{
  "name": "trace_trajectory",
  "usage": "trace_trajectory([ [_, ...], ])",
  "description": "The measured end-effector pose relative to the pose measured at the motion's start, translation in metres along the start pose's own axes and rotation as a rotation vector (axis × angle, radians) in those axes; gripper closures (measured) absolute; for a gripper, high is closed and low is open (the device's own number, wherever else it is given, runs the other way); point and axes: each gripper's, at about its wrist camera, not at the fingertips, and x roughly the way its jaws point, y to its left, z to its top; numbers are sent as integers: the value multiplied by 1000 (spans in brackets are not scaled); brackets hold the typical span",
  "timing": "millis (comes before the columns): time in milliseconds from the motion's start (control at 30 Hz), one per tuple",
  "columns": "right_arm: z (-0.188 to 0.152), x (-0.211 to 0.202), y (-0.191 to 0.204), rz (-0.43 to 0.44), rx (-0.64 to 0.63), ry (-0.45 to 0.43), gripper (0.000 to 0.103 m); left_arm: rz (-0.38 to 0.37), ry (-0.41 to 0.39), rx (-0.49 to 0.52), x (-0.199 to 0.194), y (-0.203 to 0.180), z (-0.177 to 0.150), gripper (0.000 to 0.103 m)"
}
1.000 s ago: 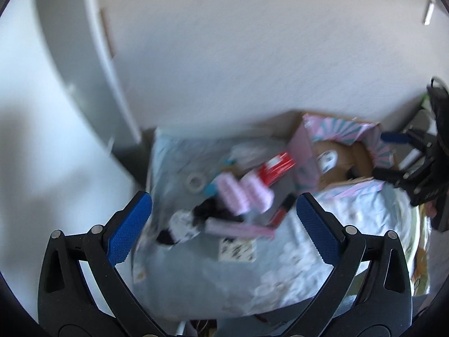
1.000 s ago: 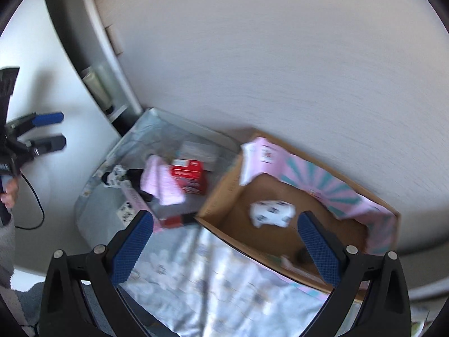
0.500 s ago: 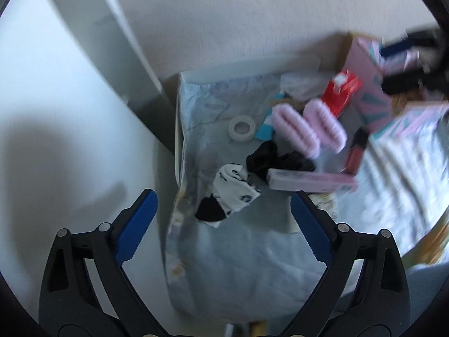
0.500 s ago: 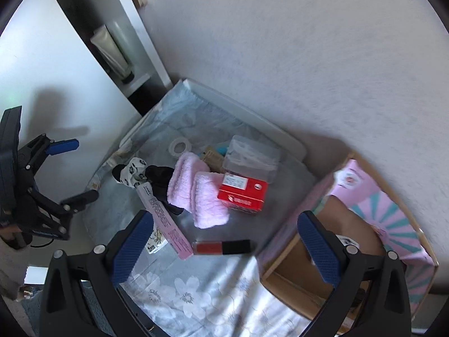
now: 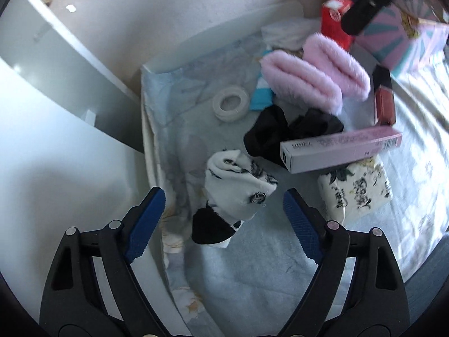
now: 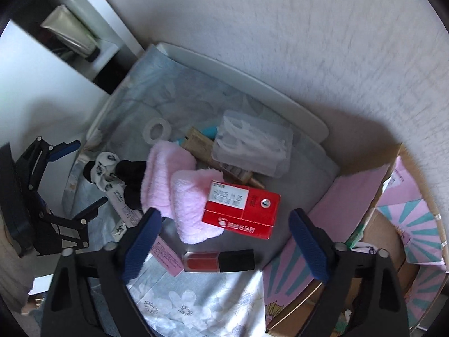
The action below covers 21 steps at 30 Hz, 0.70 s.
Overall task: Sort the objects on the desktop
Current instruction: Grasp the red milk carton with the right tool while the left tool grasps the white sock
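Over cloth [image 5: 252,266], both tools [image 5: 224,196] [image 6: 224,219] gape wide, empty.

The left hand-held gripper [image 5: 221,213] has been brought down close over the black-and-white sock [image 5: 235,185], which now lies between its spread jaws. The right hand-held gripper [image 6: 224,241] has been swung from the cardboard box [image 6: 393,224] to above the red carton [image 6: 244,210].

Bare cloth [image 5: 252,266] lies open near the sock [image 5: 238,191]. Farther, the pink box [image 5: 341,148], black cloth [image 5: 269,132] and slippers [image 5: 308,73] crowd together; the carton [image 6: 393,224] walls the right.
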Motion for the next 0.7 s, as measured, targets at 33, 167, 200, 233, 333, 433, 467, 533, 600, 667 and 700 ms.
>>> trace_trajectory([
  [33,0,2,-1,0,7,7,23,1,2,7,2,-1,0,18],
  [167,2,6,-7,8,33,18,38,-32,-3,-9,8,3,2,18],
  [200,2,6,-9,15,41,23,41,-37,-4,-11,8,4,2,20],
  [233,3,7,-9,14,44,25,42,-43,-2,-11,10,5,3,27],
  [333,5,10,-9,-14,42,40,53,-68,16,-5,15,4,4,58],
  [433,5,10,-12,-16,51,38,56,-78,22,-8,18,3,2,69],
  [467,5,10,-12,-14,56,39,56,-77,17,-6,16,2,1,70],
  [533,5,8,-13,-14,60,36,56,-71,17,-3,13,1,0,74],
  [600,4,4,-12,-14,63,27,56,-60,23,-4,12,1,-1,75],
  [667,3,0,-12,-13,64,21,56,-64,19,-25,10,3,-2,75],
  [700,3,-2,-11,-17,63,20,56,-72,17,-39,7,4,-3,76],
])
